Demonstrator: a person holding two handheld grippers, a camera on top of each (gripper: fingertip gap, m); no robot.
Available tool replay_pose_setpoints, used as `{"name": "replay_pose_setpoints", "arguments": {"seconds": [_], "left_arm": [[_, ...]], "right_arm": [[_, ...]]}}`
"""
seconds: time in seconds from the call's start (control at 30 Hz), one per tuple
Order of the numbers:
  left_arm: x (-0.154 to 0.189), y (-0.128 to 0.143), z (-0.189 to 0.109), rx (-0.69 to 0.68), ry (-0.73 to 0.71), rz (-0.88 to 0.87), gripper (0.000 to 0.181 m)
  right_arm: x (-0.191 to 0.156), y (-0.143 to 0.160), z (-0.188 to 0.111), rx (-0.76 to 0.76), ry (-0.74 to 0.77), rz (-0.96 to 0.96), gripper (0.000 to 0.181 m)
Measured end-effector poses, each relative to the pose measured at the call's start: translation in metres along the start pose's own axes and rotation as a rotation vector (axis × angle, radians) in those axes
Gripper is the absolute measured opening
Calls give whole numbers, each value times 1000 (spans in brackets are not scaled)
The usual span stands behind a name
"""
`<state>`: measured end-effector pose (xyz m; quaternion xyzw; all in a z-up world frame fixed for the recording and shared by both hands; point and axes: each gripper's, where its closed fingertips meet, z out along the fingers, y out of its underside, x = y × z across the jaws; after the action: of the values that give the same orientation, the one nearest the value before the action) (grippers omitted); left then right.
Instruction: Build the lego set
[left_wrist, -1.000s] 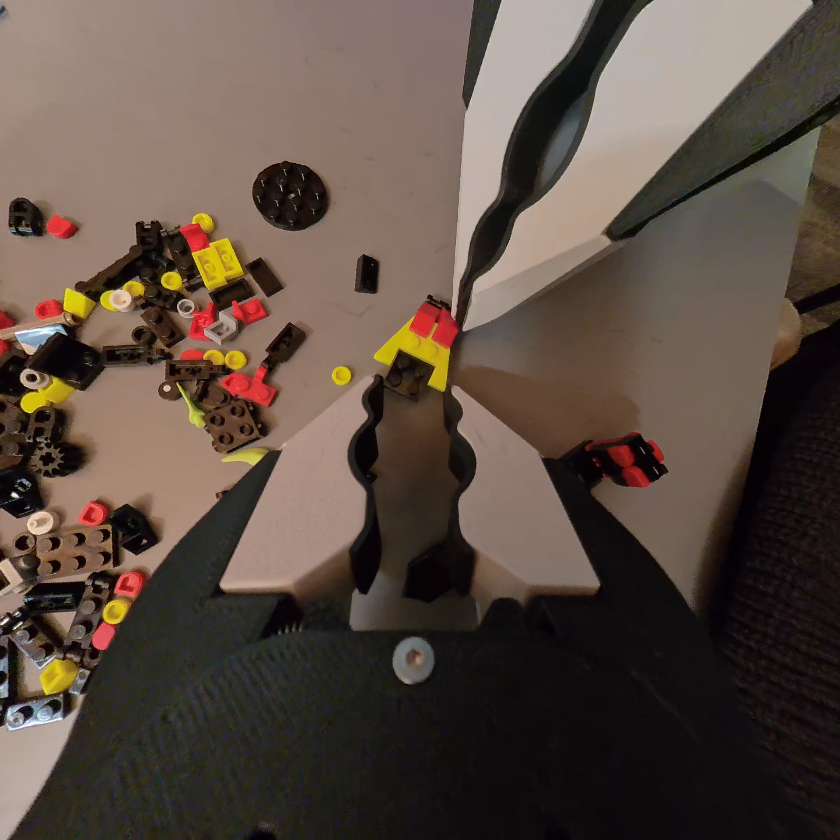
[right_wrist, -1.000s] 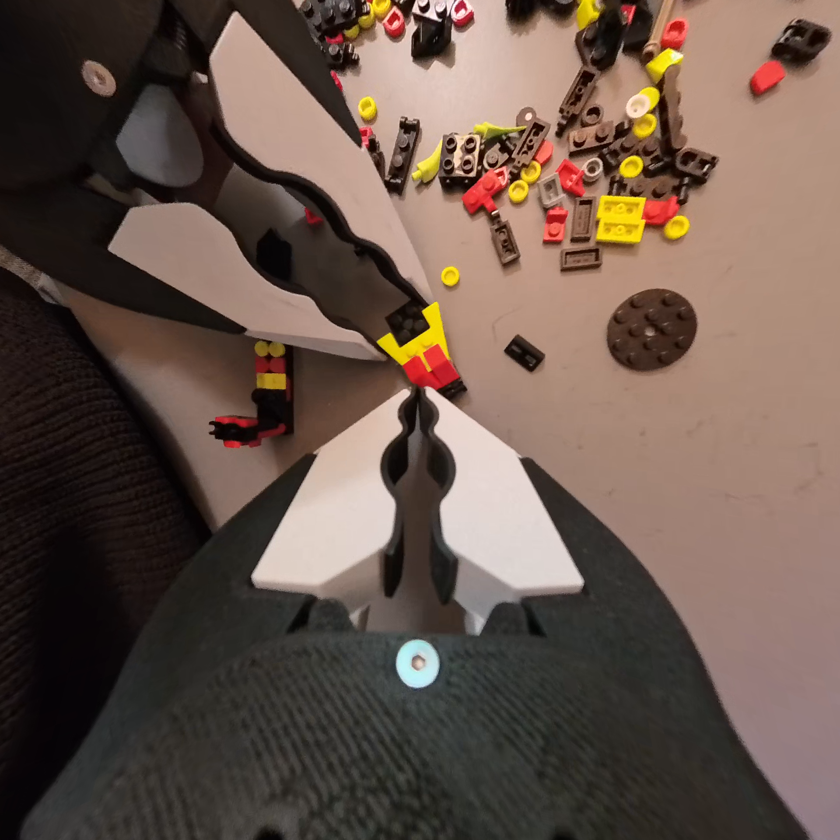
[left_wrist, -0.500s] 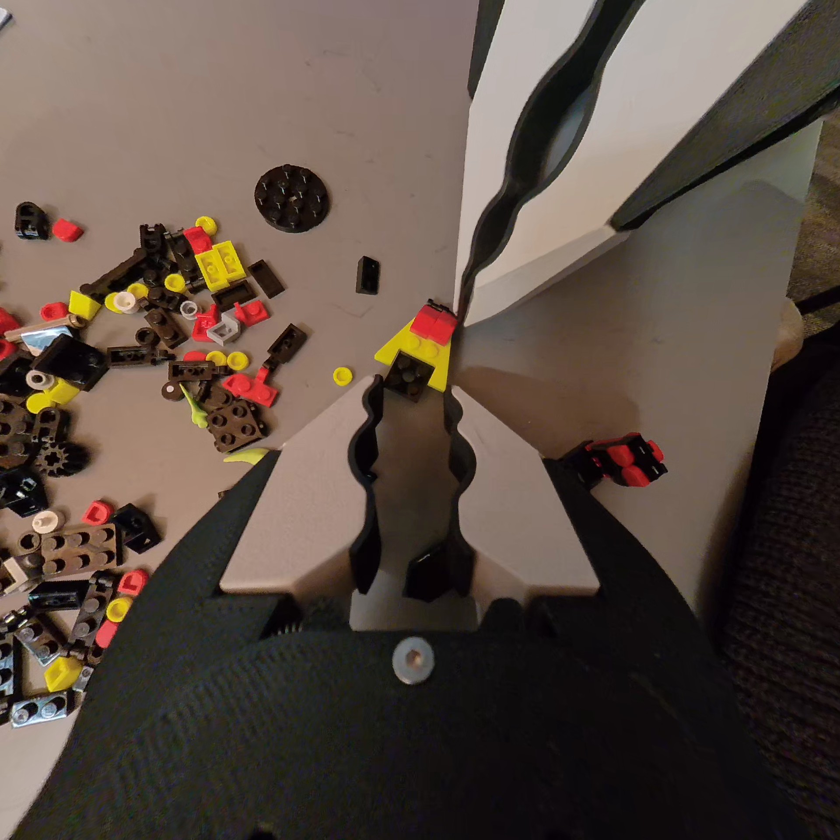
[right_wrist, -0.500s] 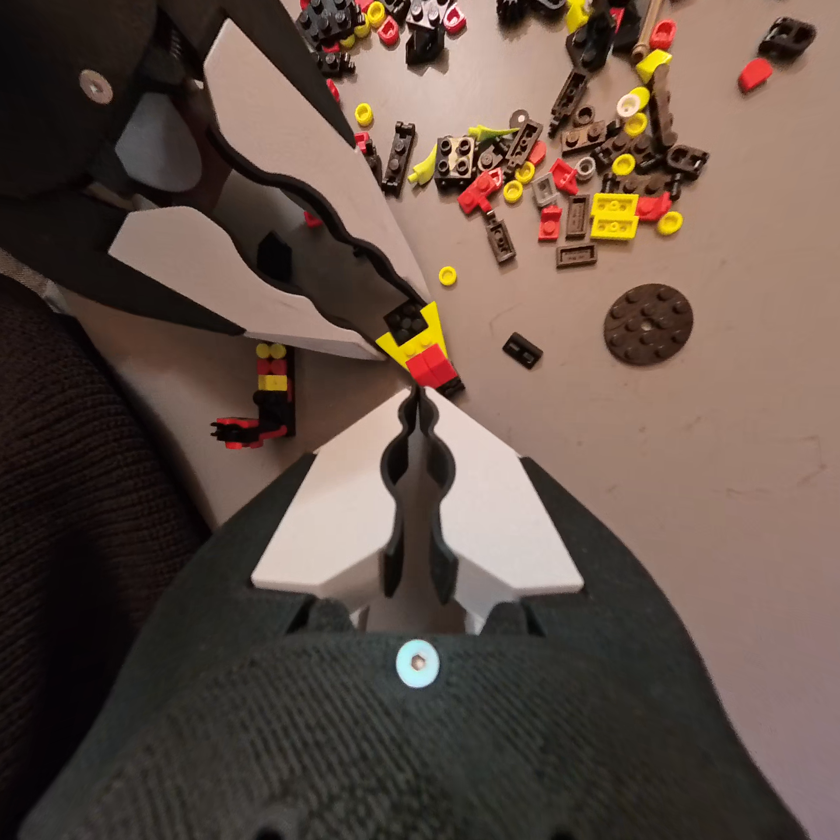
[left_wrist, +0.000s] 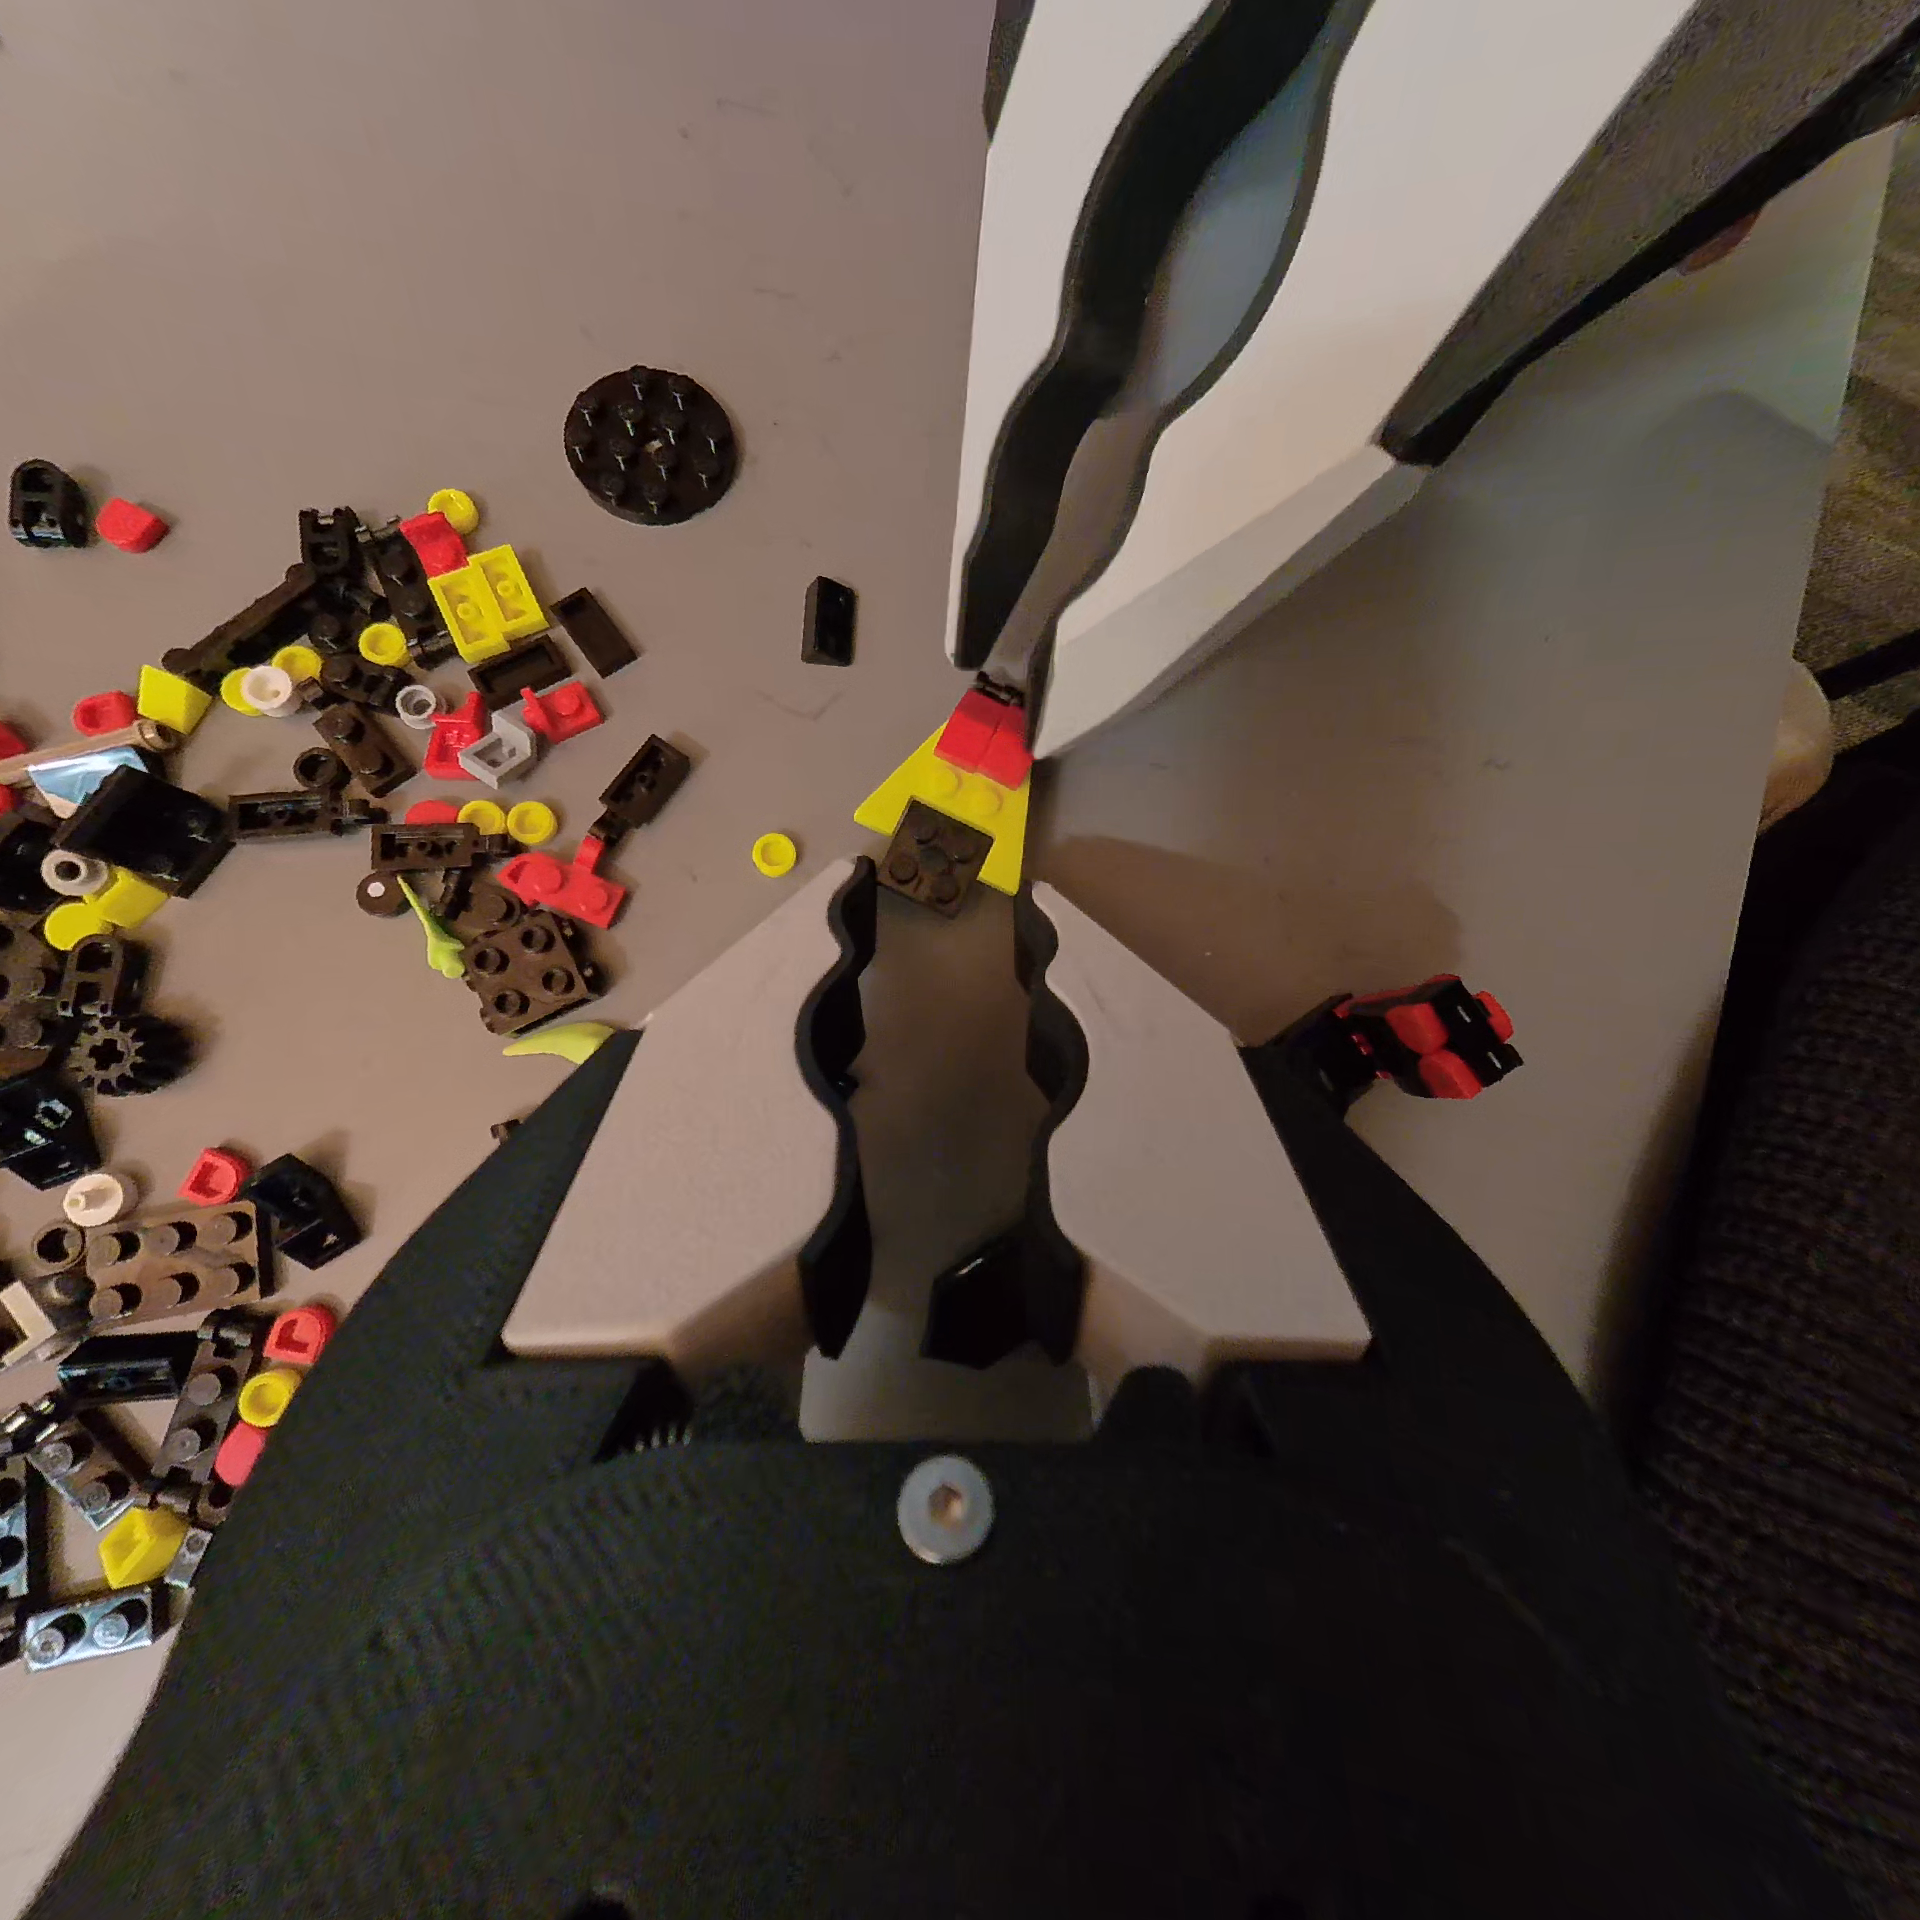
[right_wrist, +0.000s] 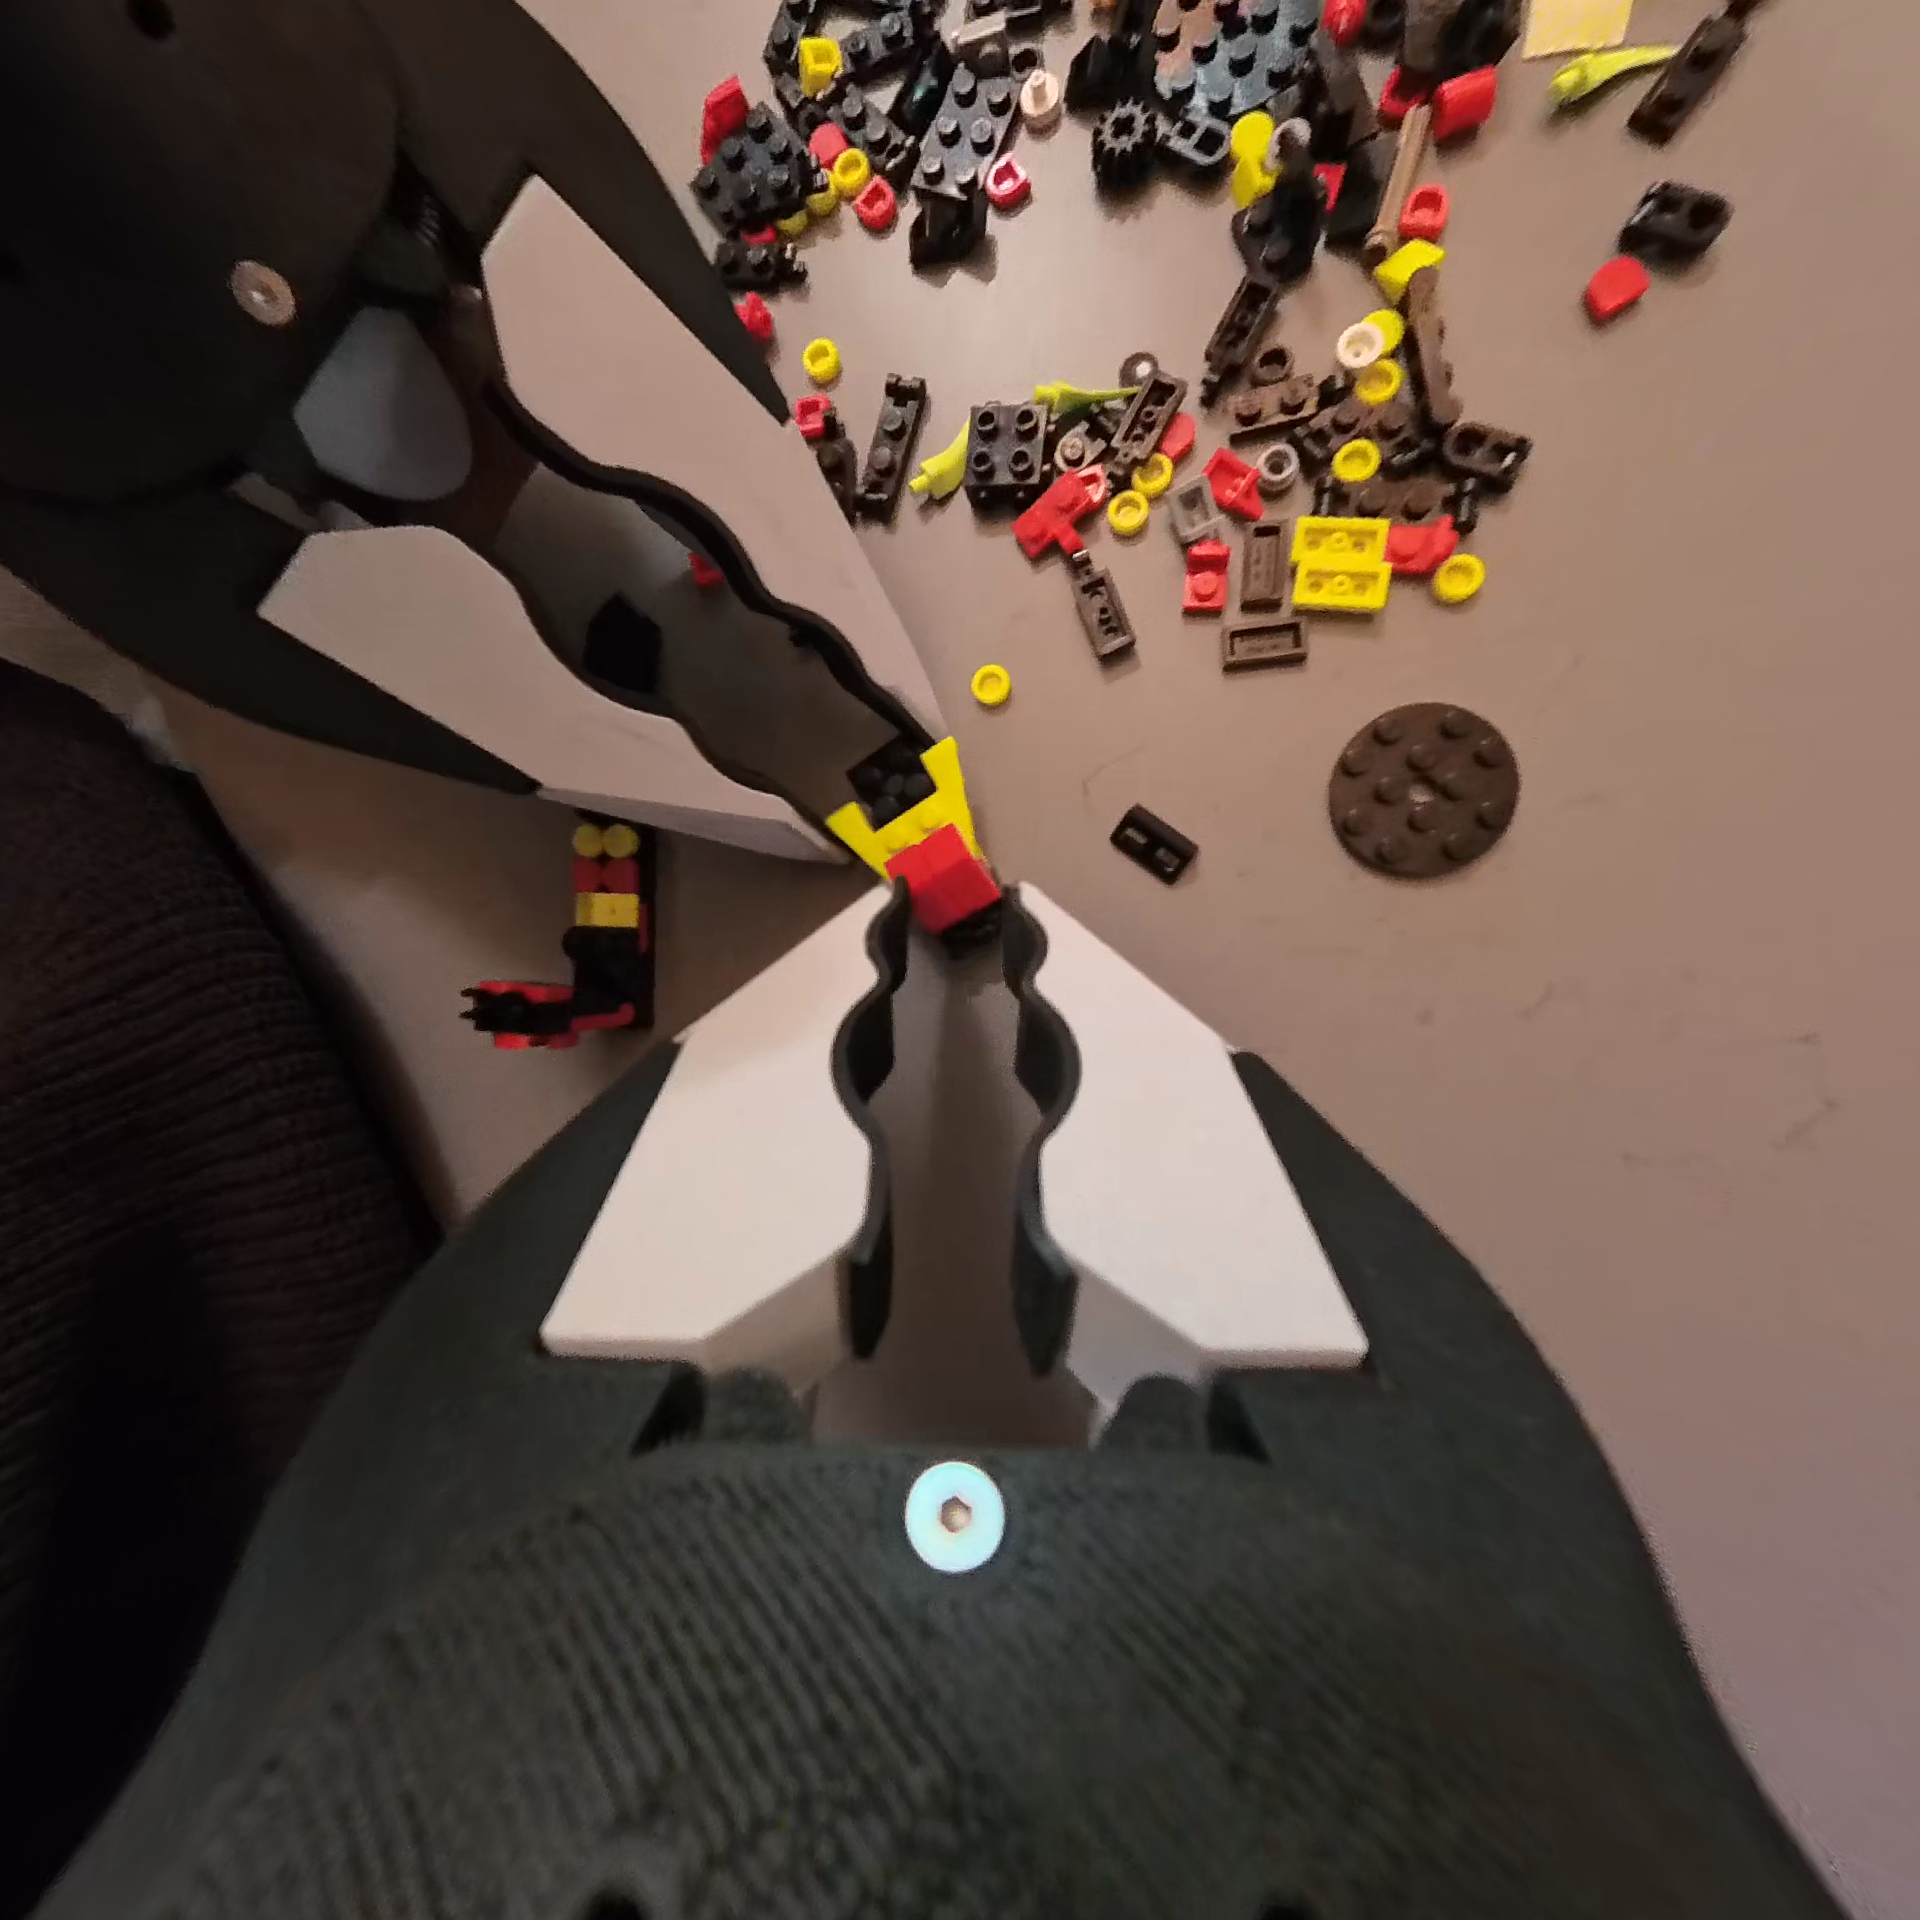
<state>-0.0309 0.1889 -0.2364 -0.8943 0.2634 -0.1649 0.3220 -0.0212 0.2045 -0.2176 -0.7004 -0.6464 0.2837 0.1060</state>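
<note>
My left gripper (left_wrist: 945, 883) is shut on a small build: a yellow wedge plate (left_wrist: 971, 795) with a black 2x2 plate (left_wrist: 935, 857) at my end and red bricks (left_wrist: 982, 727) at the far end. It is held just above the grey table (left_wrist: 520, 260). My right gripper (right_wrist: 951, 904) faces it, its jaws a little apart on either side of the red bricks (right_wrist: 940, 873). I cannot tell if they press on them. The right gripper (left_wrist: 1003, 691) comes down from above in the left wrist view. The left gripper (right_wrist: 881, 795) enters from the upper left in the right wrist view.
A red, black and yellow sub-build (left_wrist: 1413, 1049) (right_wrist: 597, 935) lies near the table edge by a person's dark knit clothing (left_wrist: 1818, 1351). A round black plate (right_wrist: 1421, 790), a small black tile (right_wrist: 1153, 844), a yellow stud (right_wrist: 990, 686) and a pile of loose pieces (right_wrist: 1247, 468) lie beyond. Only a small space, under 4 cm, lies between the two pairs of fingers.
My right gripper's jaws were shut against the red bricks and have now parted around them. The right wrist view has tilted and shows more of the pile. My left gripper holds still.
</note>
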Motion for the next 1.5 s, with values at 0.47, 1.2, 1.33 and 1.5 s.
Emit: {"name": "replay_pose_setpoints", "arguments": {"seconds": [0.47,1.2,1.33,1.5], "left_arm": [[1,-1,0,0,-2,14,24],[2,-1,1,0,-7,-4,24],[3,-1,1,0,-2,-27,23],[3,-1,1,-1,2,-44,23]], "right_arm": [[-4,0,2,21,-126,101,7],[-4,-1,3,25,-87,68,2],[-3,-2,3,33,8,-7,0],[-3,-3,3,75,123,-106,0]]}}
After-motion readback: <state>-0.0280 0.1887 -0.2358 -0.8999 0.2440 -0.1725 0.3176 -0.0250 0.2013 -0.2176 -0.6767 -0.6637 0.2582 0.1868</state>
